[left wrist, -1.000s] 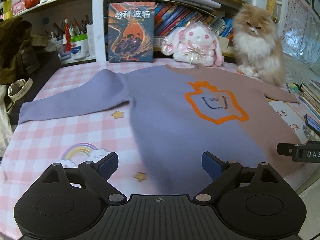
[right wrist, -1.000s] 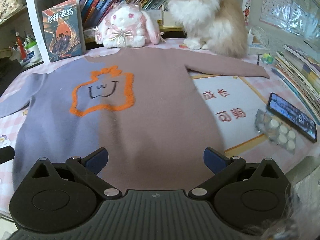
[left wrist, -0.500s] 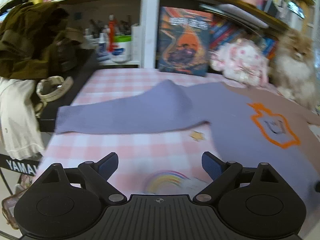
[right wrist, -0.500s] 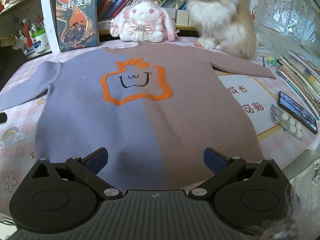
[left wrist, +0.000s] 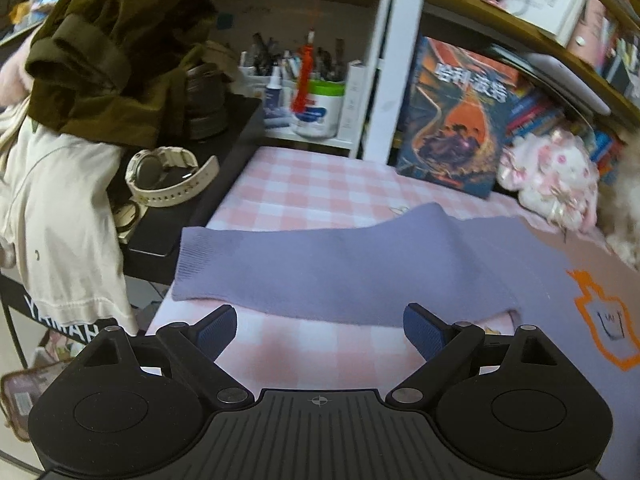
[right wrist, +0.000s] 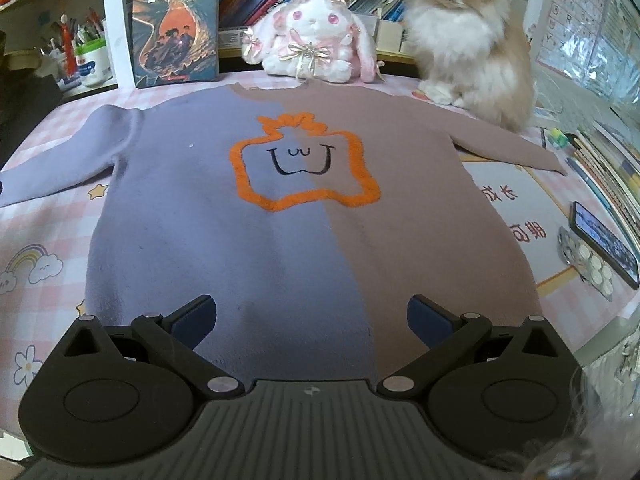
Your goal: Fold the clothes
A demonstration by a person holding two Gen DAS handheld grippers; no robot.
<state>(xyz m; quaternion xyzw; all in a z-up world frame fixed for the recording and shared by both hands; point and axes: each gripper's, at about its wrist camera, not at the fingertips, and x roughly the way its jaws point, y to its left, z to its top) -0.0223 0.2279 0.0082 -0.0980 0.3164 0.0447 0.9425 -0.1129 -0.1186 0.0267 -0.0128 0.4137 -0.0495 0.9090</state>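
Two sleeves lie unfolded, so nothing of the fold is done yet, and the nearer one is yours to take with the left gripper. Its fingers are spread wide and hold nothing. The lilac sleeve lies just ahead of them, flat on the pink checked tabletop. Its long axis runs crosswise to your fingers, with the ribbed cuff off to the left near the tabletop's edge and the shoulder to the right. I'd judge the coming move turns on that: you would shift left towards the cuff, then carry it right across the body.

Your right gripper is also spread and empty, hovering above the hem of the sweater, which lies face up and flat, neck away from you. The mauve sleeve runs out to the right, well apart from those fingers.

The left view shows the cuff clearly, and the black side table with a watch close beside it; the right view cuts the cuff off. Only the right view shows the whole body, and the cat sitting touching or just beside the mauve shoulder. The phone and pill blister lie near the right edge.
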